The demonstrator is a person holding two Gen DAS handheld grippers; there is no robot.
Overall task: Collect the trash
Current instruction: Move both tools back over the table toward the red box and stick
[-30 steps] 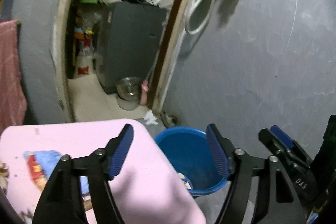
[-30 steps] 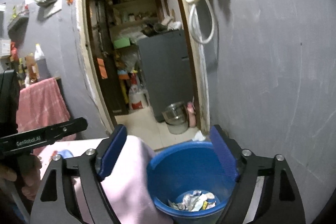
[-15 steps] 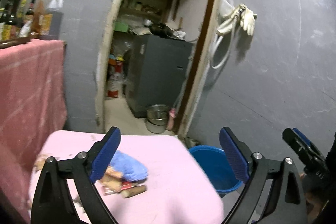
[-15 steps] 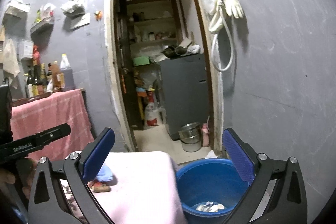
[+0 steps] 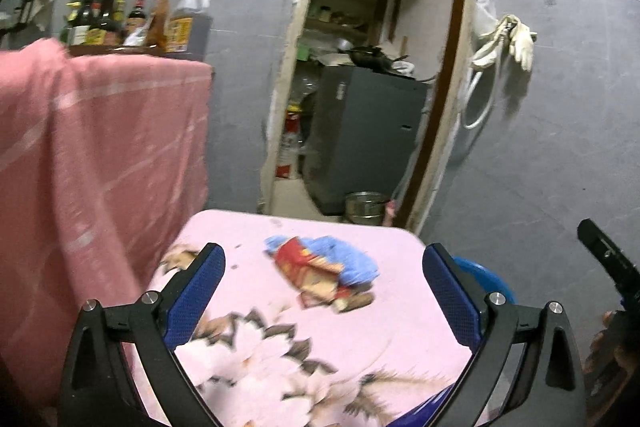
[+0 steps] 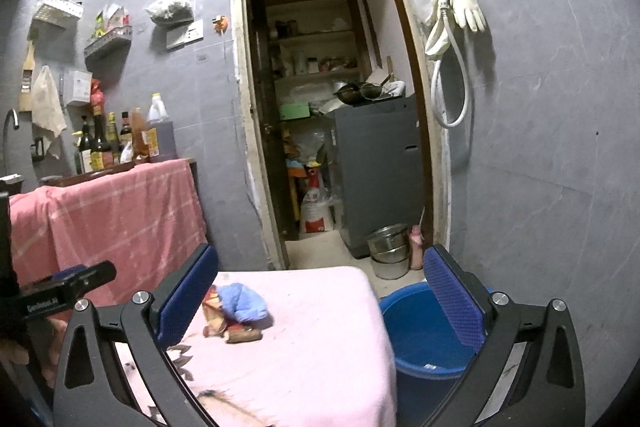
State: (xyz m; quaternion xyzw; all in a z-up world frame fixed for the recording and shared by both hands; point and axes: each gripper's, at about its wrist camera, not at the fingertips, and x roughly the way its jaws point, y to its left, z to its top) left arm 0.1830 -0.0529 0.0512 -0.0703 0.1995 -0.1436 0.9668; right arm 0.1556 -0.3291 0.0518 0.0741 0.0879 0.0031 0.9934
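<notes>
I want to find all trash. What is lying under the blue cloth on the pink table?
Under the blue cloth a red-yellow wrapper and a brown piece stick out. Whatever lies further beneath is covered.

Both wrist views look slightly downward across the pink table [image 5: 360, 339] toward the doorway [image 6: 332, 107].

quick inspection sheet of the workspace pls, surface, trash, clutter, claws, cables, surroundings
surface: pink flowered cloth covers the table.
job's things: trash pile lies on the cloth: blue crumpled piece, red wrapper, brown roll; blue bucket stands on the floor beside the table.
clutter: nothing else seen on the cloth.
claws: left claw and right claw both wide open, empty.
cables: white hose hangs on the wall with gloves.
surroundings: bottles above a pink towel; open doorway with a steel pot at its foot.
</notes>
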